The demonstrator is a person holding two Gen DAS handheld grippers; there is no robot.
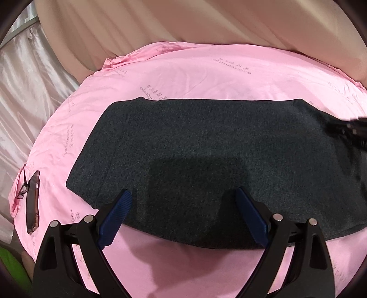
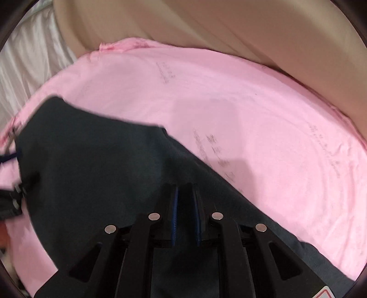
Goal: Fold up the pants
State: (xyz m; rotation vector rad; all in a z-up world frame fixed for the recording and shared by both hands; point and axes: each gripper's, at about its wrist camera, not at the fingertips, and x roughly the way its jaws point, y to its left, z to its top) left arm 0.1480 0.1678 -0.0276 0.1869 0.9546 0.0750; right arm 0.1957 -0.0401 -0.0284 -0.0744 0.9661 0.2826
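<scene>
Dark grey pants (image 1: 206, 155) lie flat as a wide band on a pink sheet (image 1: 206, 68). My left gripper (image 1: 183, 213) is open, its blue pads spread over the near edge of the pants, holding nothing. In the right wrist view the pants (image 2: 91, 160) run from the upper left down to the lower right. My right gripper (image 2: 185, 213) has its jaws close together with a strip of pants fabric between the blue pads. The right gripper also shows blurred in the left wrist view (image 1: 351, 130); the left gripper shows in the right wrist view (image 2: 13, 183).
A phone (image 1: 32, 201) and a pair of glasses (image 1: 23, 185) lie at the left edge of the pink sheet. Beige fabric (image 1: 183, 20) rises behind the sheet. Shiny pale cloth (image 1: 27, 91) hangs to the left.
</scene>
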